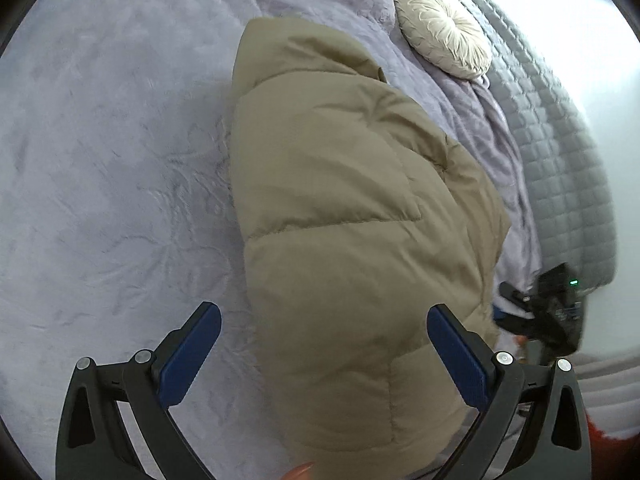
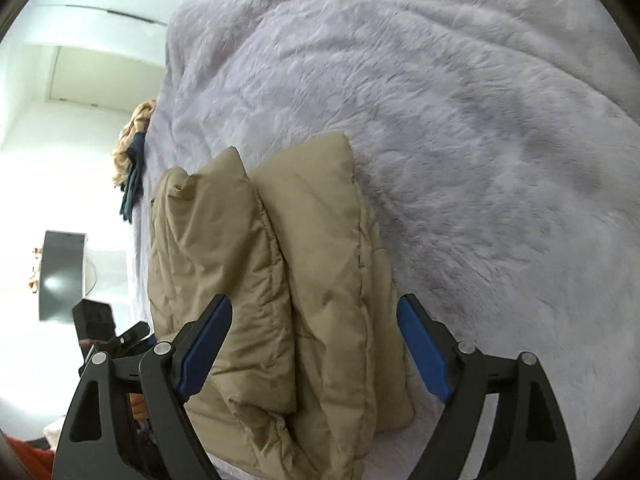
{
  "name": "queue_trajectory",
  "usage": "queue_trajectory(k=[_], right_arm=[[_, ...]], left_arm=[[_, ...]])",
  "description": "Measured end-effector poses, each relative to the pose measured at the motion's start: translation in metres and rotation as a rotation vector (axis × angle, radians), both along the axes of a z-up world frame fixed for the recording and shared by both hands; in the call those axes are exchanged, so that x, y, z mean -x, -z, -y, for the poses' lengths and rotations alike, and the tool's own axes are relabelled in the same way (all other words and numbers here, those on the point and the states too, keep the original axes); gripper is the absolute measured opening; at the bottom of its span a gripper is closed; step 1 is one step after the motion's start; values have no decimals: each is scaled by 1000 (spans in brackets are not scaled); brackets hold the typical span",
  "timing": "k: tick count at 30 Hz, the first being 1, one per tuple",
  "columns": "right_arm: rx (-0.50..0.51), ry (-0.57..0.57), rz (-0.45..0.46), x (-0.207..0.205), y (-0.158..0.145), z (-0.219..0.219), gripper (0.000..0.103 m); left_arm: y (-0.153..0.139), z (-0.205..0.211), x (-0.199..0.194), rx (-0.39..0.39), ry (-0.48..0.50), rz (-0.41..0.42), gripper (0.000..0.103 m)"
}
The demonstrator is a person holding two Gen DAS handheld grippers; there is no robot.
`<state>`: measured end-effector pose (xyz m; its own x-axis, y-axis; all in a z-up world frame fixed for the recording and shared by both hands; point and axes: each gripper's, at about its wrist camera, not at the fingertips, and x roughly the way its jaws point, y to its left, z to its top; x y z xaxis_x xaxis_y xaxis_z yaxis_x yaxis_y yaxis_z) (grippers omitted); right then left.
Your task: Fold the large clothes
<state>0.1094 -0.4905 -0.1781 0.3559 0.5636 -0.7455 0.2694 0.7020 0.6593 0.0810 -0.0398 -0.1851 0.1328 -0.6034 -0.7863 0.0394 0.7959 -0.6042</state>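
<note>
Both spread wide, gripping nothing: left claw and right claw straddling puffer jacket, long axis running straight ahead across bed.

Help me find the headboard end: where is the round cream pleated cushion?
The round cream pleated cushion sits upper right in the left wrist view, on the lilac plush blanket, beyond the tan puffer jacket and beside the grey quilted bedspread.

A khaki puffer jacket is lying folded on a lilac plush blanket, the left gripper hovering wide open over its near end. A round cream cushion is resting beyond, beside a grey quilted cover. The right gripper is showing at the jacket's right edge.
</note>
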Motion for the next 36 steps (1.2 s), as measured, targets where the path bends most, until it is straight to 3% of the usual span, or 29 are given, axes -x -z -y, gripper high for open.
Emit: queue_trajectory(k=[1, 2, 13, 20, 26, 30, 31, 36], right_arm=[[1, -15, 1, -3, 1, -1, 89], [2, -35, 1, -6, 4, -2, 103], [-193, -160, -36, -41, 44, -10, 103], [-241, -263, -64, -65, 70, -30, 103], [-251, -262, -78, -74, 77, -40, 103], [-253, -205, -119, -71, 77, -40, 102], [-257, -195, -126, -69, 77, -39, 99], [-278, -178, -108, -63, 64, -42, 63]], left_arm=[[4, 1, -2, 24, 2, -15, 103], [7, 2, -3, 44, 6, -28, 103], [35, 15, -19, 153, 48, -74, 103], [62, 17, -32, 214, 70, -104, 103], [72, 38, -44, 198, 93, -113, 103], [77, 44, -45, 242, 83, -158, 103], [76, 47, -44, 245, 84, -158, 103], [53, 49, -43, 271, 83, -98, 89]])
